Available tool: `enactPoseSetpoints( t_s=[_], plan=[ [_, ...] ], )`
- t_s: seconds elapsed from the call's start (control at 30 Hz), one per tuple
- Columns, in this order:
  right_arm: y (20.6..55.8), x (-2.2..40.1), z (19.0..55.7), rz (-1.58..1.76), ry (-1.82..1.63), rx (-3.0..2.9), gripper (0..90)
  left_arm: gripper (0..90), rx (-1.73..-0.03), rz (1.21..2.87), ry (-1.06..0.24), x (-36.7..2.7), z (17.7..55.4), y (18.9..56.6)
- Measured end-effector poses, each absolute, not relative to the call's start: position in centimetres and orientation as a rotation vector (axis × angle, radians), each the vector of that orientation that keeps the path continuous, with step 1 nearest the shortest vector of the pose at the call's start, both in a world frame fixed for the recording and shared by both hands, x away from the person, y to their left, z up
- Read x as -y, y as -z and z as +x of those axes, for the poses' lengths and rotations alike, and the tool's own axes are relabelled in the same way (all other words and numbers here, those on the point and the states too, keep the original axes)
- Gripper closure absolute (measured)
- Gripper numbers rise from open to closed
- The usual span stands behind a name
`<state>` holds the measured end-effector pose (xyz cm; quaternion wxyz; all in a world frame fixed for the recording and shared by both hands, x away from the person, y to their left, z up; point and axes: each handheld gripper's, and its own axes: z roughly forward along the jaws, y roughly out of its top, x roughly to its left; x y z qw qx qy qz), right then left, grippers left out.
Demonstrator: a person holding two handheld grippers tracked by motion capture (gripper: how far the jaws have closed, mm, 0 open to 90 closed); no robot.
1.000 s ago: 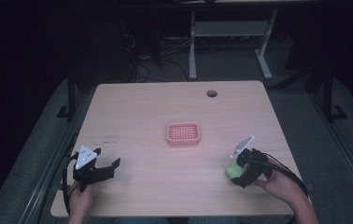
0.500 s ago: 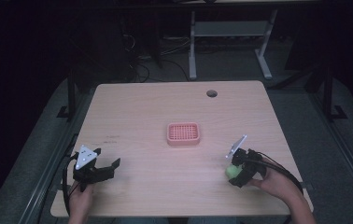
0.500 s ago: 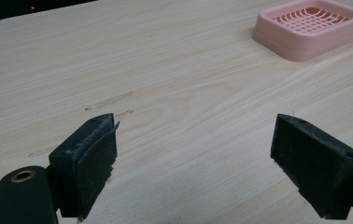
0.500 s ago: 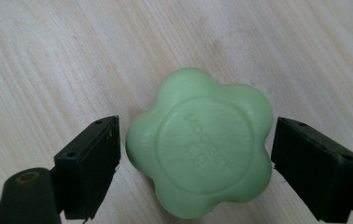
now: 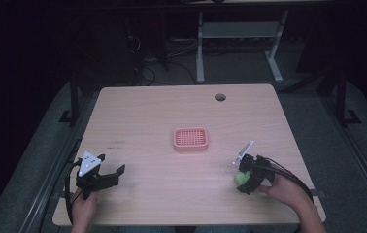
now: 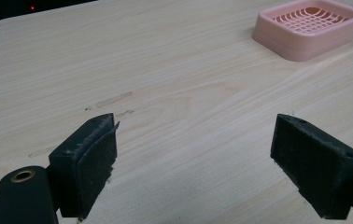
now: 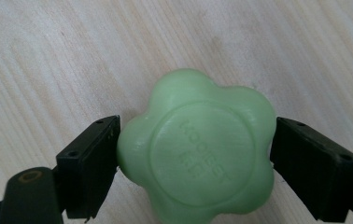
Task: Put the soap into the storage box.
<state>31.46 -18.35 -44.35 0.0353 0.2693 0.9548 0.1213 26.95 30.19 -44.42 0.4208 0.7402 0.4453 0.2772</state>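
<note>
Right gripper view shows the right claw (image 7: pixel 195 154) pinching embossed green soap (image 7: pixel 198 149); left claw (image 6: pixel 195 163) gapes wide.

The right hand-held gripper (image 5: pixel 247 180) has carried the green soap (image 5: pixel 242 178) leftward, toward the table's middle.

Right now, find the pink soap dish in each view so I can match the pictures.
High view: the pink soap dish sits mid-table, between the two grippers and farther from the person.
Left gripper view: top right corner, beyond the open jaws.
Right gripper view: not in it; the jaws flank a green soap.
Shared landmark: the pale wood table.
</note>
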Motion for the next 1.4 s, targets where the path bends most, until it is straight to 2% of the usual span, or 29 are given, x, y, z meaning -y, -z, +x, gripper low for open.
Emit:
enactPoseSetpoints(
  t_s=[0.97, 1.4],
  plan=[
    [44.61, 17.67, 31.85, 0.838, -0.356, -2.959, 24.9, 14.3, -1.114, 1.856, -0.696, -30.22, 26.93, 44.38],
    [44.58, 17.55, 31.66, 0.834, -0.336, -2.95, 23.8, 14.3, -1.113, 1.857, -0.695, -30.22, 26.95, 44.38]
  ],
)
